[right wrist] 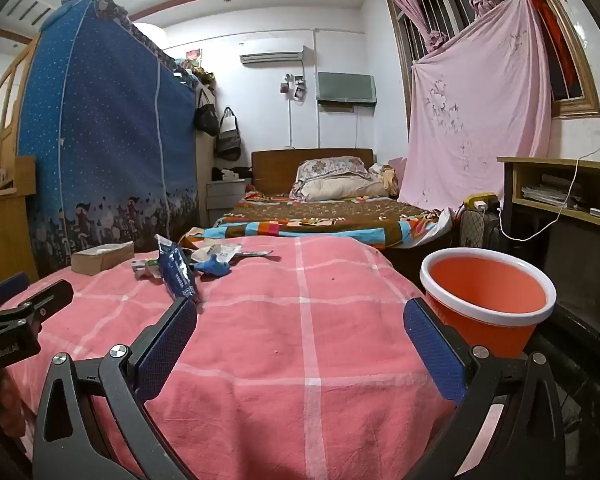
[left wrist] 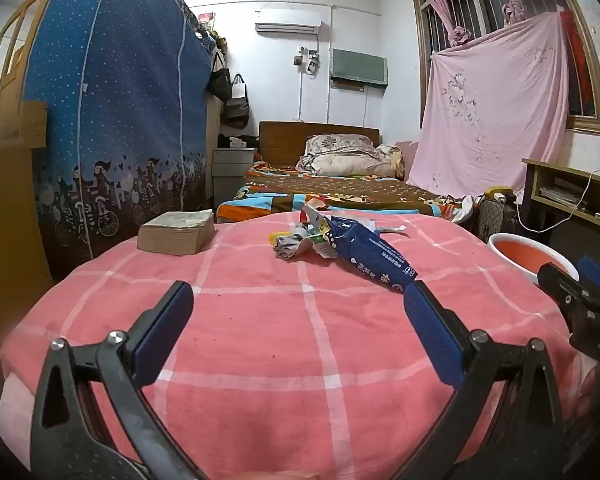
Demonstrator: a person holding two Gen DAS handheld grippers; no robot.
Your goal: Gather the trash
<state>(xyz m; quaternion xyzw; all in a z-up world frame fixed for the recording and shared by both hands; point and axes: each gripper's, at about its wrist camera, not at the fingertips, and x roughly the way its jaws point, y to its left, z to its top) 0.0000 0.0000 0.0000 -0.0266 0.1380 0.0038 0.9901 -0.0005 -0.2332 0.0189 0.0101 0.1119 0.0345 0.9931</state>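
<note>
Both your grippers hang empty over the near edge of the pink checked cloth (left wrist: 260,340), fingers spread wide on each, nothing between them.

The trash (left wrist: 328,240) sits in a small heap toward the far side of the cloth. From the left gripper (left wrist: 298,300) it lies at about twelve o'clock, a shade toward one. From the right gripper (right wrist: 300,320) it lies at about ten o'clock, farther off.

The biggest piece is the blue wrapper (left wrist: 374,256). In the left view its long axis runs from eleven o'clock down to five, and its near end comes close to your left gripper's right finger (left wrist: 432,332) without touching. I judge the left gripper the nearer one for the first grab; closing across the wrapper's width should suit better than along its length.

The bin (right wrist: 488,316), orange with a white rim, stands off the cloth's edge at two o'clock from the right gripper, just beside its right finger (right wrist: 434,348).

A book (left wrist: 176,232) lies at ten o'clock from the left gripper, well apart from the heap.

The wrapper carries white print, too small to read. The right gripper's body reads "DAS" at the left view's edge.
</note>
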